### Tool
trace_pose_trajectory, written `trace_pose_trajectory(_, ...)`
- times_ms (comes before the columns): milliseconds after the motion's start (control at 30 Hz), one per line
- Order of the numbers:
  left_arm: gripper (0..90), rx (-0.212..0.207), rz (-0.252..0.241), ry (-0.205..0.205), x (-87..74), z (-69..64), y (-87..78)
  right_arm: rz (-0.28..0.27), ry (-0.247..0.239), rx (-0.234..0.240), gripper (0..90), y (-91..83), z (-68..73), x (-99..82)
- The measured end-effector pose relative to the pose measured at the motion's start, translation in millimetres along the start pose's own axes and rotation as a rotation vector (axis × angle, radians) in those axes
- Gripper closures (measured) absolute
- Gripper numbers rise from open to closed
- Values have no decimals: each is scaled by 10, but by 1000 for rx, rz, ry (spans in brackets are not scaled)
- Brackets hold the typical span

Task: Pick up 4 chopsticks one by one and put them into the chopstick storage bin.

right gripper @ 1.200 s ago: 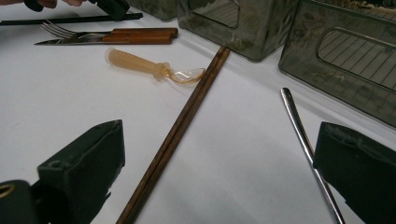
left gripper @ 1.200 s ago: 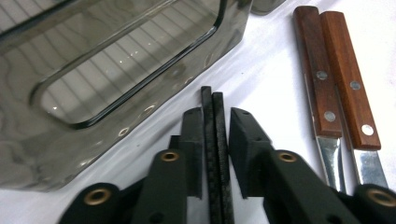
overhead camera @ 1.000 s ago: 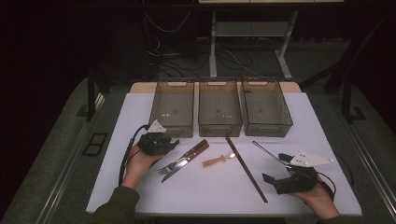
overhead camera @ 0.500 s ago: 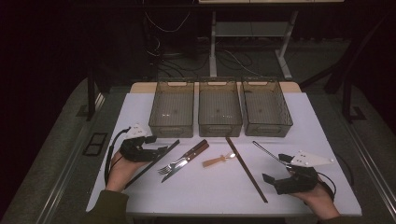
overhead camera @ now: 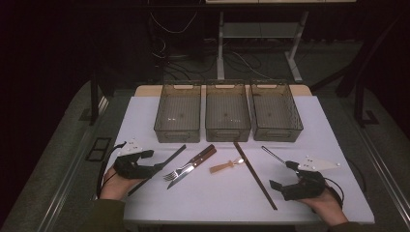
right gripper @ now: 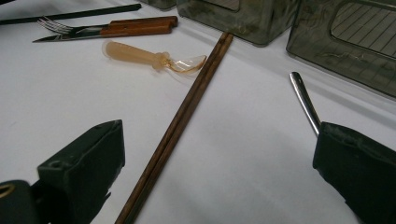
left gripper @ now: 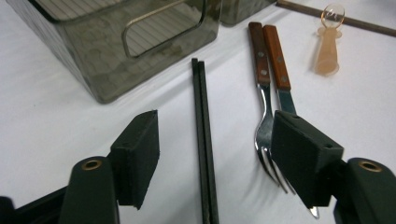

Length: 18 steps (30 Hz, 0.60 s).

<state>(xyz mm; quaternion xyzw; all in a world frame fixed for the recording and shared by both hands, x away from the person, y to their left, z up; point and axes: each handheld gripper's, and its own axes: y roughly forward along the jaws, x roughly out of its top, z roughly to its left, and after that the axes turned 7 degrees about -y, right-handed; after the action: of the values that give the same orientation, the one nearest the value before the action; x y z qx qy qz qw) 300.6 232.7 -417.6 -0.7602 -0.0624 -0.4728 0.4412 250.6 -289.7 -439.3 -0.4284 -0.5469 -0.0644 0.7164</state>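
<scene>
Straddling black chopsticks (left gripper: 201, 140): left tongs (left gripper: 215, 158), parted

we see three smoky plastic bins (overhead camera: 228, 116) in a row at centre frame, and a translucent orange spoon (overhead camera: 226, 166) below them.

Dark cutlery on our white tabletop (overhead camera: 145, 111)

We see black chopsticks (left gripper: 204, 140), brown wooden chopsticks (right gripper: 180, 121), red-brown-handled steel fork (left gripper: 264, 88), translucent amber plastic spoon (right gripper: 149, 57), smoky grey bins (overhead camera: 178, 112).

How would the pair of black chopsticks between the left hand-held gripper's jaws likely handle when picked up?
The black chopsticks look thin, straight and rigid, so probably stiff and light. They lie flat on the white table, so the pads may struggle to get under them. Being two loose sticks, they could split apart.
</scene>
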Motion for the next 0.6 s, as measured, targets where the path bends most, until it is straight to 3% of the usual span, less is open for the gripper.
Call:
trace_pose_trajectory(233,404,-1,43,0,-59,44,35,1,-3,-5,25,7,-10,3)
trace_pose_trajectory(400,558,0,68,1,-91,85,61,6,-12,-4,25,6,3,9)
trace_pose_trajectory(600,671,-4,70,-6,-99,115,49,3,-16,-5,25,0,3,10)
